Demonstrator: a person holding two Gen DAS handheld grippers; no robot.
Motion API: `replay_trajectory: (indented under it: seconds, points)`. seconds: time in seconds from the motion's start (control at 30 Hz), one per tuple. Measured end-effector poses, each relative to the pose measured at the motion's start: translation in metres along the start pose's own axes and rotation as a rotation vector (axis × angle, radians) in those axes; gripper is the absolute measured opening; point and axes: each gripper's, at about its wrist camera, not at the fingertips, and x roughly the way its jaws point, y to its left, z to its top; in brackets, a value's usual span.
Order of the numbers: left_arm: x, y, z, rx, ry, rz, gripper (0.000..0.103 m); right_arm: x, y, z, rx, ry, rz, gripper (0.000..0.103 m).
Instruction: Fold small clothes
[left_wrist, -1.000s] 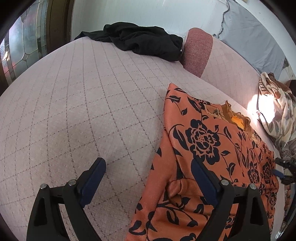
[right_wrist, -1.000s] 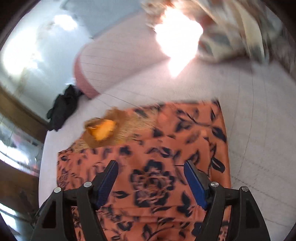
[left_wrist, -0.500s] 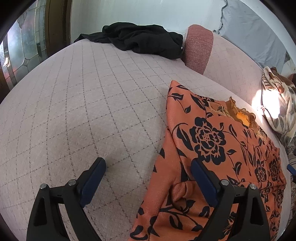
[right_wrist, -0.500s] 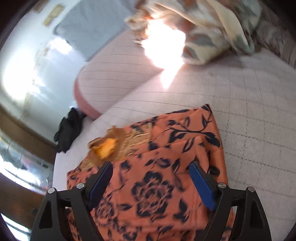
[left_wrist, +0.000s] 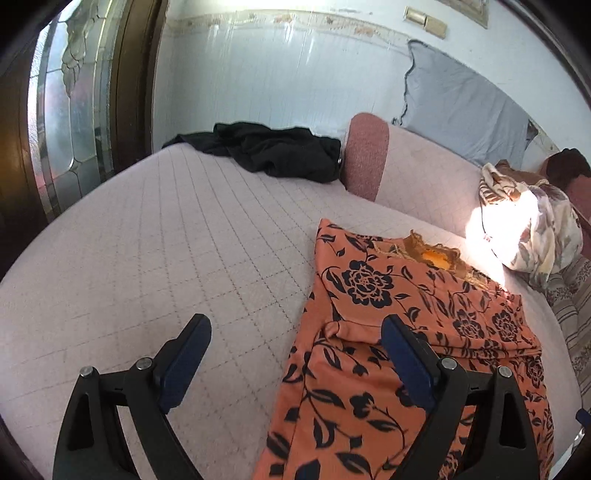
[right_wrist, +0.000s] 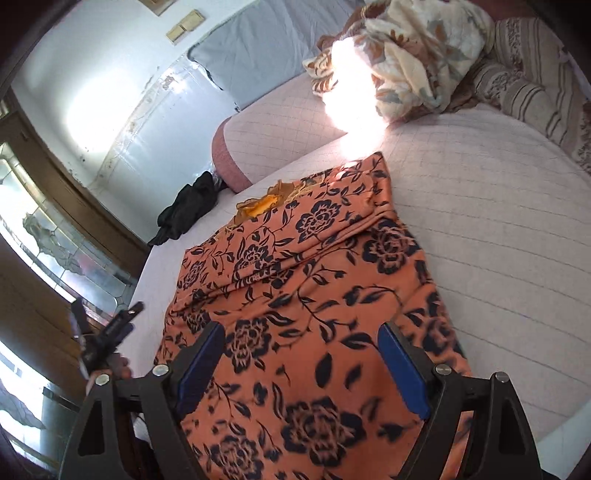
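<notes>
An orange garment with black flowers (left_wrist: 406, 332) lies flat on the pink quilted bed (left_wrist: 166, 258), sleeves folded in over its body, neckline toward the far side. It also shows in the right wrist view (right_wrist: 314, 288). My left gripper (left_wrist: 295, 354) is open and empty above the garment's left edge, near its lower part. My right gripper (right_wrist: 299, 354) is open and empty above the garment's lower half. The left gripper (right_wrist: 107, 332) also shows at the left of the right wrist view.
A black garment (left_wrist: 269, 151) lies crumpled at the bed's far side beside a pink bolster (left_wrist: 365, 155). A floral blanket (left_wrist: 528, 229) is heaped at the far right in bright sunlight. A glass-panelled door (left_wrist: 62, 122) stands to the left.
Both grippers have drawn back and lifted away from the garment's top toward its lower half. Both views now take in more of the bed and wall.
</notes>
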Motion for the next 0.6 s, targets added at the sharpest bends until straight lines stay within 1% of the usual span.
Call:
replay_trajectory:
  seconds: [0.07,0.13,0.17,0.23,0.33,0.4,0.5,0.6]
  points:
    - [-0.034,0.004,-0.011,-0.005,-0.024,-0.003,0.093,-0.013,-0.007,-0.005,-0.015,-0.011,-0.012,0.087]
    - [-0.062,0.007,-0.025,0.007,-0.02,-0.002,0.093,-0.018,-0.016,-0.009,0.0,0.003,-0.017,0.087]
    - [-0.072,0.008,-0.035,0.017,-0.009,0.005,0.094,-0.02,-0.02,-0.012,0.013,0.01,-0.006,0.087]
    - [-0.084,0.011,-0.056,0.036,0.037,0.018,0.094,-0.019,-0.029,-0.02,0.032,0.017,0.01,0.087]
    - [-0.078,0.016,-0.084,0.021,0.143,0.032,0.094,-0.016,-0.039,-0.033,0.068,0.026,0.021,0.087]
    - [-0.074,0.019,-0.098,0.012,0.2,0.03,0.094,-0.015,-0.042,-0.035,0.073,0.022,0.017,0.087]
    - [-0.07,0.024,-0.11,0.0,0.244,0.037,0.094,-0.022,-0.045,-0.036,0.05,-0.004,-0.009,0.087]
    - [-0.068,0.031,-0.12,-0.025,0.276,0.038,0.094,-0.028,-0.056,-0.041,0.049,0.001,-0.042,0.087]
